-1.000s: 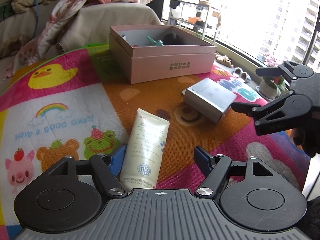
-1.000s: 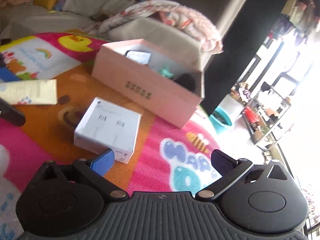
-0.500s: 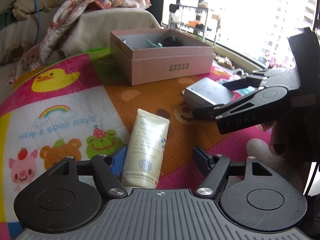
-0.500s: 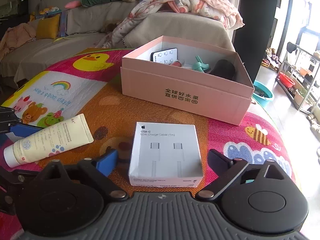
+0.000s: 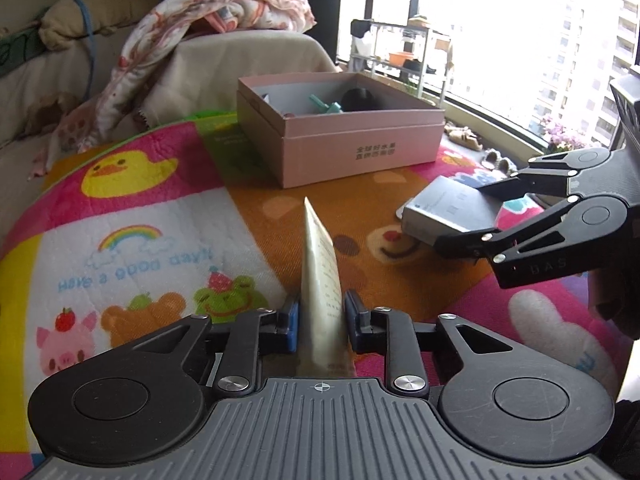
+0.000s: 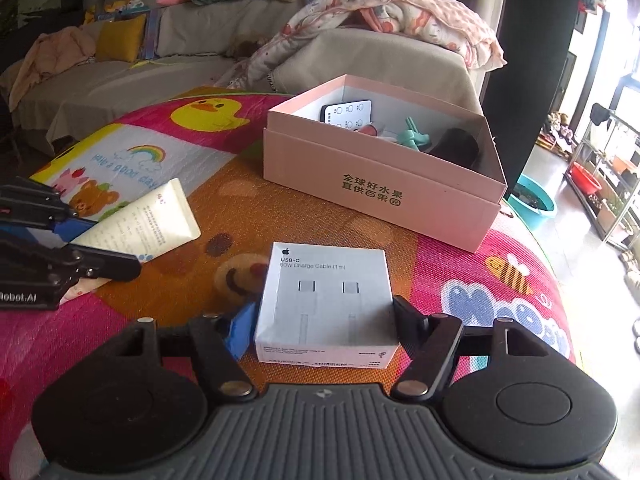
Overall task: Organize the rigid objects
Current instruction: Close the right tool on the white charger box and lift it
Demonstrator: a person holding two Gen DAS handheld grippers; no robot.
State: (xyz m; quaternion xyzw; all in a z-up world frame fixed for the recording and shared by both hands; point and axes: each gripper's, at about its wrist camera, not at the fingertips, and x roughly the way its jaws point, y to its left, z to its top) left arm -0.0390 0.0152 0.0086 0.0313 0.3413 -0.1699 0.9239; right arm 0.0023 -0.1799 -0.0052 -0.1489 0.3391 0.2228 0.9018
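Grippers counted first: two, one in each hand, both low over the play mat (image 5: 120, 220).

Left gripper (image 5: 320, 316): jaws just been closing, now clamped on the one cream tube (image 5: 320, 264). Grips it near the cap end, blue pads tight against both flat faces. Holds it on edge, crimped end pointing away toward the far edge of the mat. From the right wrist view, same tube (image 6: 148, 224) sticking out past the left fingers, tail low over the orange bear print; contact with the mat not clear.

Right gripper (image 6: 324, 328): jaws also just been closing, now set against the two opposite sides of the one white box (image 6: 324, 288), blue pad on the left side, dark finger on the right. No gap seen on either side, so counted as gripped. Box marked as a charge cable, lying flat on the orange part of the mat, near end between the fingers, far end pointing toward the pink box (image 6: 380, 184). From the left wrist view, right gripper (image 5: 464, 220) straddling that white box (image 5: 448, 212), well to the right of the tube.

Further out: one open pink box, standing toward the far edge of the mat, apart from both grippers. Inside it, four things made out: one dark-screened flat device (image 6: 347, 112), one reddish piece (image 6: 370, 131), one teal piece (image 6: 414, 138), one black lump (image 6: 456, 146).

Beyond the mat's far edge: one sofa (image 6: 120, 80) with a patterned blanket (image 6: 400, 16) draped over it.
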